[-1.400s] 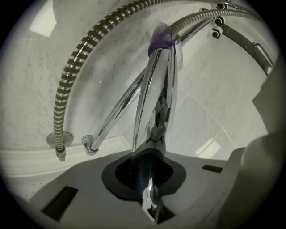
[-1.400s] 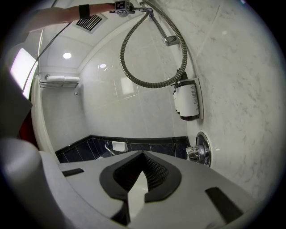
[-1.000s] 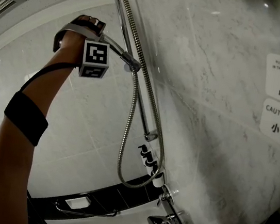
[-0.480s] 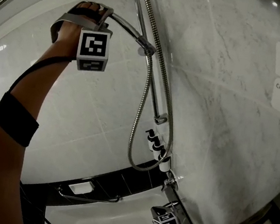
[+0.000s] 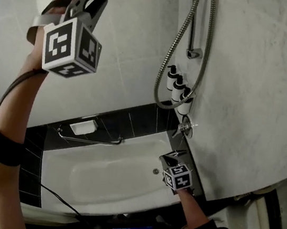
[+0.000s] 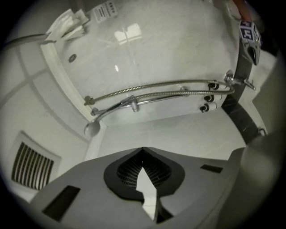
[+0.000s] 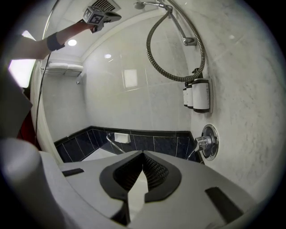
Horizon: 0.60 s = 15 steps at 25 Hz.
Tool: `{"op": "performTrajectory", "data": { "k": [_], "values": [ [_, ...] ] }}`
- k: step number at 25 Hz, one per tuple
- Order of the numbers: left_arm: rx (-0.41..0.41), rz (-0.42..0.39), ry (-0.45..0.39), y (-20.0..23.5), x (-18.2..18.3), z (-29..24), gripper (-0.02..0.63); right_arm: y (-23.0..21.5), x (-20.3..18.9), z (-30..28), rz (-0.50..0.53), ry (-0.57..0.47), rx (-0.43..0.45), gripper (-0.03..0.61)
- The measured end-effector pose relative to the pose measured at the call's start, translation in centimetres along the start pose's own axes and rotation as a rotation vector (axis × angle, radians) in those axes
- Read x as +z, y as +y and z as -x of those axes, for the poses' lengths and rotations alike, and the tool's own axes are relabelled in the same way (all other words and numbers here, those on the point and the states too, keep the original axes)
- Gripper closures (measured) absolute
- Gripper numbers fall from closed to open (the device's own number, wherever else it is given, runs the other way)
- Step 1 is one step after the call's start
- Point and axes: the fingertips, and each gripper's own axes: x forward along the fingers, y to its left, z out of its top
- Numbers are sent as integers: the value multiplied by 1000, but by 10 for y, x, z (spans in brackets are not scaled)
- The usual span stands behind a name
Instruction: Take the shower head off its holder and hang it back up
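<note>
White tiles behind, holding the left gripper high, jaws just closing to clenched with nothing between. Seeing the shower head seated in its holder high on the rail, hose looping down beside the bottles. Holding the right gripper low near the tap, clenched, empty.

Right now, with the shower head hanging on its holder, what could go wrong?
The shower head sits in its holder unheld; if poorly seated, it may drop. The right hand-held gripper, shut, hovers near the faucet handle; a bump might start water. The hose loop hangs close by the bottles; a tug could dislodge them.
</note>
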Motion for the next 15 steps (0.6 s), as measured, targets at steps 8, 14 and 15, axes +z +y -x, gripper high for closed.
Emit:
{"op": "performTrajectory", "data": {
  "k": [8, 14, 15],
  "values": [
    [-182, 581, 101, -180, -78, 94, 611, 22, 7, -2, 38, 9, 11, 561],
    [-267, 983, 196, -287, -111, 164, 611, 40, 17, -8, 79, 1, 34, 561],
    [-272, 1023, 209, -299, -113, 175, 611, 43, 19, -10, 86, -2, 37, 561]
  ]
}}
